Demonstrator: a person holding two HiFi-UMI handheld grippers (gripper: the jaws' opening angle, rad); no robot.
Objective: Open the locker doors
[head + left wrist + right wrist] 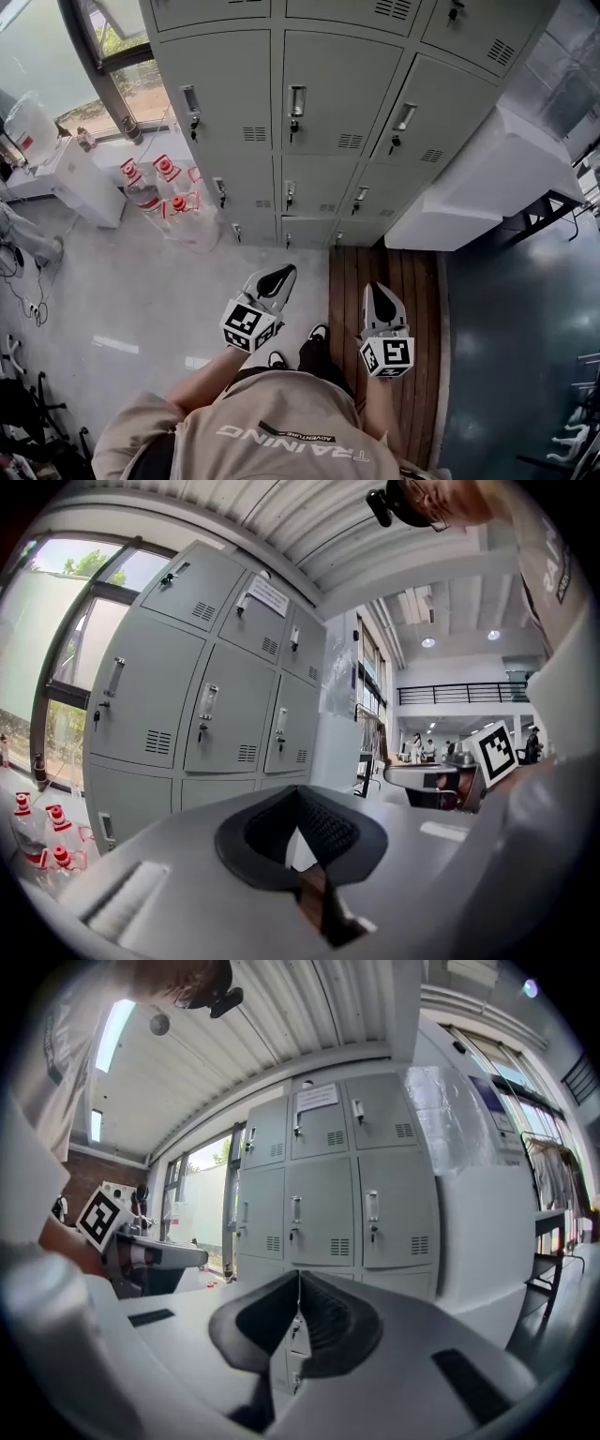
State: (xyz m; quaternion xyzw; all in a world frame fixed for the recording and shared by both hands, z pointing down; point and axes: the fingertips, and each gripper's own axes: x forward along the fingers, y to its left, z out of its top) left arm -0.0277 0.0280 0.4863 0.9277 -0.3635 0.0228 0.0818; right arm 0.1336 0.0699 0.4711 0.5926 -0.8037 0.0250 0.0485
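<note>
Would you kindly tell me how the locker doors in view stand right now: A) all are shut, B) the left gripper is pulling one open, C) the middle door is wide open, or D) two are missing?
A: every door of the lockers sits flush in its frame, and the left gripper and right gripper, both shut and empty, are well short of them.

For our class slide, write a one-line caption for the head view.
Person stands before closed grey lockers, left gripper and right gripper both shut, empty, short of them.
</note>
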